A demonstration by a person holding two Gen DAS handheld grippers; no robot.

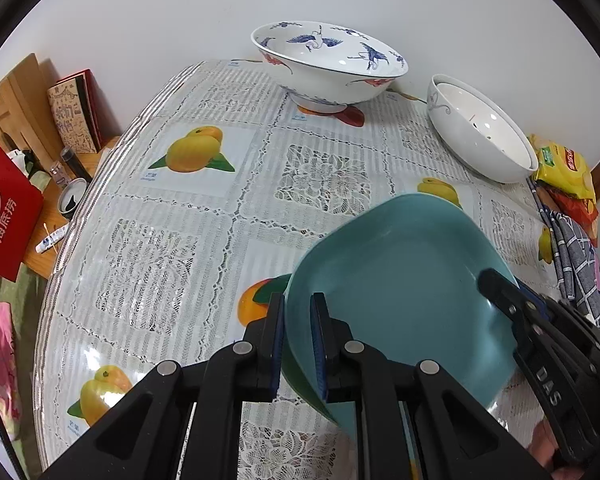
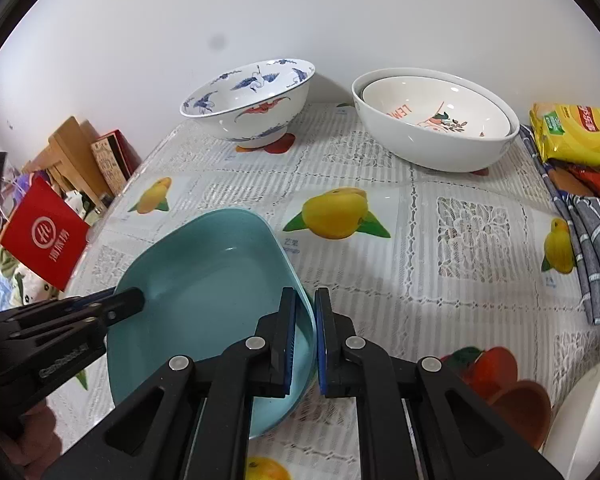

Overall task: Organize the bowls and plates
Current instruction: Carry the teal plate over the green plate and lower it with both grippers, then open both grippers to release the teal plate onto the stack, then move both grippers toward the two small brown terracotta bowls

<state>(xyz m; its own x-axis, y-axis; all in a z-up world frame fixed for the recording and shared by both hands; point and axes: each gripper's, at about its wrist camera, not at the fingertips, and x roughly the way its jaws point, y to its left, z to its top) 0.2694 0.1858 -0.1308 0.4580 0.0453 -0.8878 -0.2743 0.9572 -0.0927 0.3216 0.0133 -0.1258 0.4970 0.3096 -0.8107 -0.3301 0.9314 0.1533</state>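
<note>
On opposite rims, both tongs (image 1: 298,344) (image 2: 305,340) clamp the teal dish (image 1: 404,276).

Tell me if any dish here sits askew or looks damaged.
The teal dish is tilted off the tablecloth, held at opposite rims by the left tool and the right tool. No chips, cracks or spills show on any dish.

Table covered by a lace-pattern tablecloth (image 1: 180,240) printed with mangoes and oranges. At its right edge: a yellow snack packet (image 2: 576,136) lying over a red packet (image 2: 596,180), beside a blue-grey checked cloth (image 2: 596,240). Left of the table: a red paper bag (image 1: 4,208), a patterned book (image 1: 74,116), and wooden boards (image 1: 20,96).
</note>
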